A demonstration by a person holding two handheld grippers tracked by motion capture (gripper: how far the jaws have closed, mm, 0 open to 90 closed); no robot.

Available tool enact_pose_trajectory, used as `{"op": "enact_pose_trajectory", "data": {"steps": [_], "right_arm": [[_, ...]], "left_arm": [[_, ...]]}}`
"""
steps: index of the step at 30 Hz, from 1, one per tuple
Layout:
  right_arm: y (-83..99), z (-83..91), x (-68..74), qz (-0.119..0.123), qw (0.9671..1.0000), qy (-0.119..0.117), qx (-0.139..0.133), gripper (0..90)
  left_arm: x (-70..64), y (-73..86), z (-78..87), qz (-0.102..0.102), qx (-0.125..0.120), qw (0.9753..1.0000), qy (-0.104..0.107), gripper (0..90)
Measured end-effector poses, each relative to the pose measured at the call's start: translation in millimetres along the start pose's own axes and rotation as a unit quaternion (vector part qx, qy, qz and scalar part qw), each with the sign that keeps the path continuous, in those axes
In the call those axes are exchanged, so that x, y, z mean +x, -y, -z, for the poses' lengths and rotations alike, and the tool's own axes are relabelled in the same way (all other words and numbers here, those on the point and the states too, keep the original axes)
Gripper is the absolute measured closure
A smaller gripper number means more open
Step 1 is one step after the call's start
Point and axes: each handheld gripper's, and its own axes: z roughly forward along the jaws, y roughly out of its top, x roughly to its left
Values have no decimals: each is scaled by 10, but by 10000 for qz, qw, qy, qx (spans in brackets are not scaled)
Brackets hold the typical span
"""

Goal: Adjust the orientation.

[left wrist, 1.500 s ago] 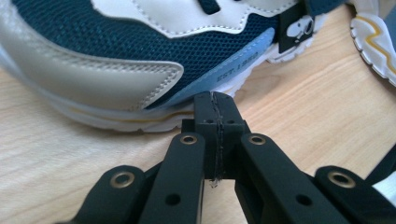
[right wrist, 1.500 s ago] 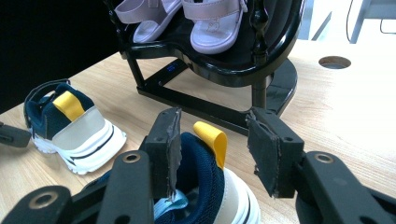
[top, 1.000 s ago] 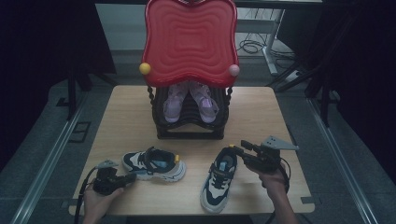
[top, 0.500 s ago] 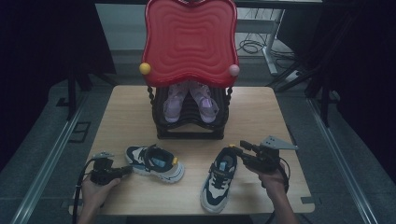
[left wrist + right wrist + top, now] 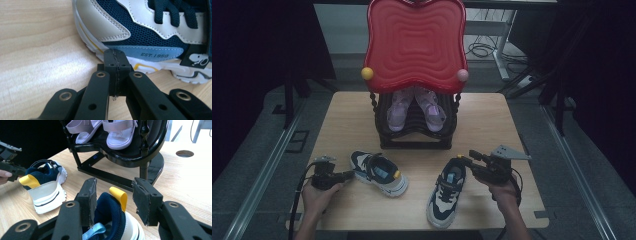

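Wooden desk (image 5: 347, 120), lower frame: left tongs (image 5: 116, 62) pressed together, empty, at the left sneaker's (image 5: 379, 172) toe; right tongs (image 5: 113, 195) spread around the right sneaker's (image 5: 447, 192) heel.

Light wood table (image 5: 492, 120), pale grain, one round hole in the top on the right gripper view. At its far middle a black rack (image 5: 416, 131) stands on the wood. Nearer the front edge two navy-and-white sneakers lie well apart: left sneaker (image 5: 379, 172) angled, right sneaker (image 5: 446, 191) toe toward the front edge.
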Motion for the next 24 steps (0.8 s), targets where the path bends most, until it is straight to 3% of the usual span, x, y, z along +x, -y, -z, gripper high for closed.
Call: {"op": "enact_pose_trajectory", "data": {"steps": [16, 24], "right_arm": [[-6, -1, -1, -15, 10000, 6, -12, 534], [-9, 8, -4, -19, 10000, -2, -23, 534]], "left_arm": [[59, -208, -152, 103, -13, 9999, -33, 900], [37, -310, -195, 25, -12, 10000, -69, 900]]}}
